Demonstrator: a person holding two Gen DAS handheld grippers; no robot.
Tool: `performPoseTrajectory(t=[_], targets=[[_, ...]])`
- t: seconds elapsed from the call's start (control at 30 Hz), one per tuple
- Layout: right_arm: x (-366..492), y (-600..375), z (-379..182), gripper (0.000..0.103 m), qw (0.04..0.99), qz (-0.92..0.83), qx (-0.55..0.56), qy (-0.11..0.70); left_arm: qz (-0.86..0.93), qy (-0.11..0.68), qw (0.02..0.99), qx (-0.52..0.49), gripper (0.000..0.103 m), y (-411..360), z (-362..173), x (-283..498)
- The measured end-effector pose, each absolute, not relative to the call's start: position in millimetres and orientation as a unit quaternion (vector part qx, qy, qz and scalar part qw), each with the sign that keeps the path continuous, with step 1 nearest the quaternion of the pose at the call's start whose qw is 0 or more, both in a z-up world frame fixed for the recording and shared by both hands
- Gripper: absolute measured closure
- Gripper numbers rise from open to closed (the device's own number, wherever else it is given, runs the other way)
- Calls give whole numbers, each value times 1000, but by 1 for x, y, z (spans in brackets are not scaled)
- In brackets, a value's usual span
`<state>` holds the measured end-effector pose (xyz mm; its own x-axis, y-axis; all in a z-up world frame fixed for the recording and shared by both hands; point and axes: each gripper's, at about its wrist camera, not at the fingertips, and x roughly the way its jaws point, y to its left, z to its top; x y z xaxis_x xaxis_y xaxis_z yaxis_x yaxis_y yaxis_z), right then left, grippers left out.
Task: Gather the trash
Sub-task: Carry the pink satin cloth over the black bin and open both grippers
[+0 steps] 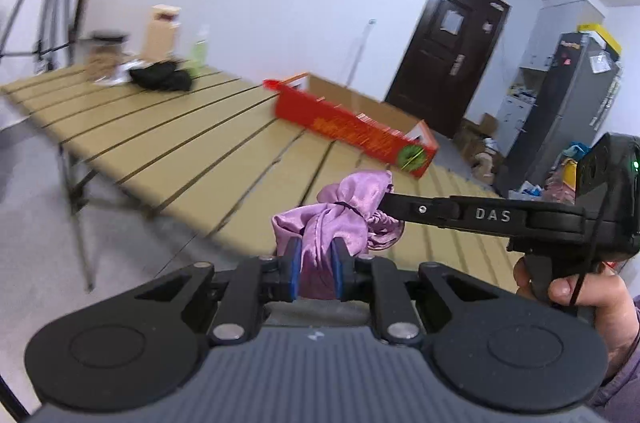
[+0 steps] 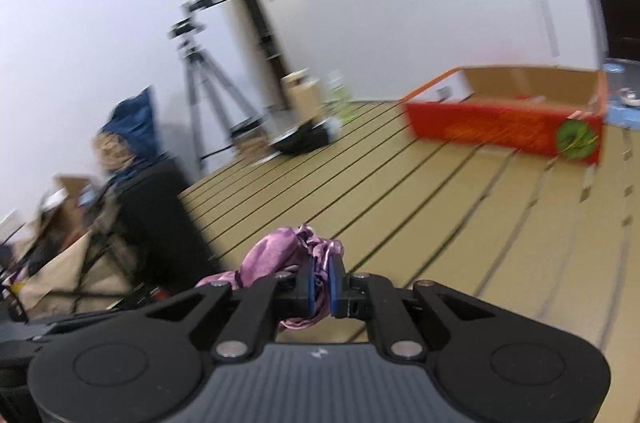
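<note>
Slatted tan desk (image 1: 168, 127) carries a red open-topped cardboard box (image 1: 356, 131) far right. Both left tongs (image 1: 316, 269) and right tongs (image 2: 320, 283) pinch one crumpled purple satin cloth (image 1: 340, 219), lifted, not yet boxed; far-left clutter remains.

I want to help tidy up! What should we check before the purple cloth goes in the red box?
1. Left tool grips the cloth: ok.
2. Right tool grips the cloth too: ok.
3. Box open on top: ok.
4. Table between cloth and box bare: ok.
5. Room inside the box: cannot tell.
</note>
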<state>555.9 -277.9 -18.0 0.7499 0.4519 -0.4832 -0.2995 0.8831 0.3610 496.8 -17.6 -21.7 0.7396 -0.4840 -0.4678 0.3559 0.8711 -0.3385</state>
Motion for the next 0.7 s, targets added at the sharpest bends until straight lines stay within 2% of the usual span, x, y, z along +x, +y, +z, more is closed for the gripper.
performPoseTrajectory(t=[0.23,0.5,0.53,0.57,0.6,0.67,0.7], targets=[[515,-188,-71,97,904,242,68,347,-166,345,911,-155,87,55,-76,450],[559,-144,-129,94,884,213,33,414,-125,423,887,-136,85,71,-124,509],[569,-140,-139,88,882,210,33,421,-108,429,887,-132,72,72,-132,522],[578,-137,-148,85,882,200,29,426,-98,424,892,-122,48,71,-139,530],[586,-135,-158,84,883,188,24,430,-89,413,901,-99,42,70,-148,541],[596,-130,-174,76,877,183,13,444,-65,425,900,-66,42,70,-162,550],[598,-129,-179,75,874,180,8,451,-67,438,895,-57,42,71,-167,554]])
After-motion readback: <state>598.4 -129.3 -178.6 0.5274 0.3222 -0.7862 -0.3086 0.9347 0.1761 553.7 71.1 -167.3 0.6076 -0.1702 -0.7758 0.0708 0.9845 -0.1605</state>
